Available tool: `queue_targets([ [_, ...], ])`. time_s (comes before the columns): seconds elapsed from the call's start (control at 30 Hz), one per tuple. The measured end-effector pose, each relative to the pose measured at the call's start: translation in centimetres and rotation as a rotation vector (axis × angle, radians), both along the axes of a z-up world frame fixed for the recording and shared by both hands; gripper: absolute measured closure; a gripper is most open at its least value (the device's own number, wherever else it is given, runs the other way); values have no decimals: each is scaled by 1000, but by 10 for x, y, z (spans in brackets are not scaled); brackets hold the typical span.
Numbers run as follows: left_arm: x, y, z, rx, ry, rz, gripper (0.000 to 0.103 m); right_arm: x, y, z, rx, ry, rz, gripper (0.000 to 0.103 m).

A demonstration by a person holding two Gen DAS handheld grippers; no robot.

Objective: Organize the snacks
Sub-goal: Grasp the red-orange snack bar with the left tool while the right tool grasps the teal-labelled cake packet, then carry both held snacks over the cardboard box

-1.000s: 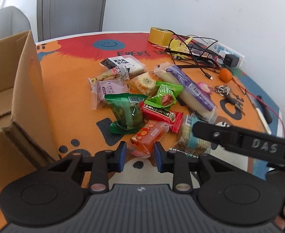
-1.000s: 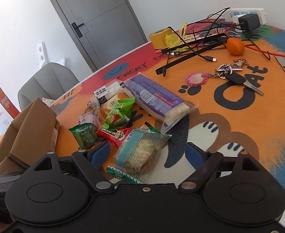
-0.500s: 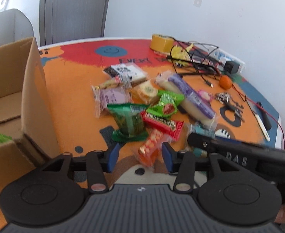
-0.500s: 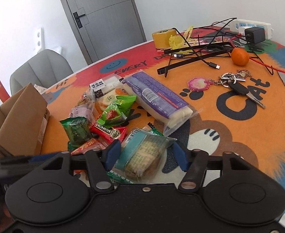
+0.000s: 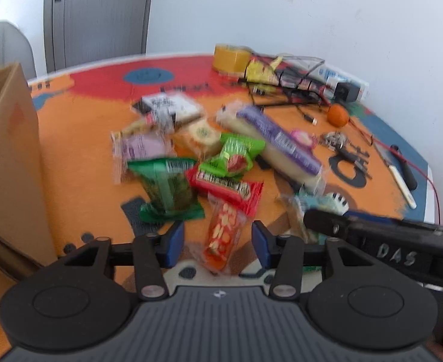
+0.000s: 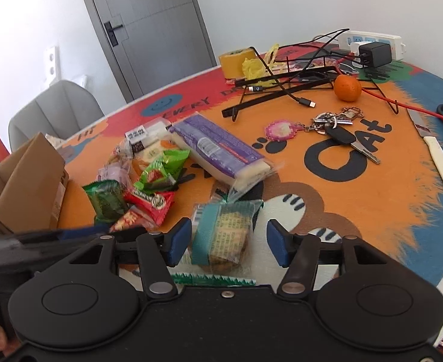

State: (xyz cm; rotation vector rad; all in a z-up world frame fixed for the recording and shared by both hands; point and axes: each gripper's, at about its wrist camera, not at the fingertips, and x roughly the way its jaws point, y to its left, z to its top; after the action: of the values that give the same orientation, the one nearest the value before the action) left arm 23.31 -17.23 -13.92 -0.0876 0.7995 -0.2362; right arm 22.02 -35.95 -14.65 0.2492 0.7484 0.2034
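I am just starting: the snacks lie in a heap on the surface (image 6: 372, 211), none seen in the cardboard box (image 5: 7, 157). My left tool (image 5: 217, 239) has been closing loosely around the orange snack pack (image 5: 223, 235), not squeezing it. My right tool (image 6: 226, 242) has just been opening a bit around the teal cracker pack (image 6: 221, 235), not gripping.

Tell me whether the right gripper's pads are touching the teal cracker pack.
Apart. The right wrist view shows the teal cracker pack between the right gripper's blue pads, with mat visible in the gap on each side.
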Motion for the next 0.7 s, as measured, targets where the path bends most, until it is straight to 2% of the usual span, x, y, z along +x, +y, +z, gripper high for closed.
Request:
queue_targets([
  [0.07,-1,0,-1,22,-8,-7,68,1,3,-1,-7,1,6,41],
  [0.1,-1,2,-1,23,-5,-6,78,1,6,-1,-12,0,17,40],
  [0.13,-1,4,-1,12,0,-5,83,1,9,-1,-18,-2,30,37],
  [0.27,-5,13,3,0,7,12,85,2,23,-3,-67,4,63,34],
  [0.3,-6,16,4,-6,4,14,85,1,26,-4,-89,-6,65,37],
  [0.37,-10,18,9,-9,-12,20,85,-1,32,-3,-138,-16,67,52],
  [0.7,-16,43,21,-16,-37,121,86,-13,31,10,-81,-47,84,54],
])
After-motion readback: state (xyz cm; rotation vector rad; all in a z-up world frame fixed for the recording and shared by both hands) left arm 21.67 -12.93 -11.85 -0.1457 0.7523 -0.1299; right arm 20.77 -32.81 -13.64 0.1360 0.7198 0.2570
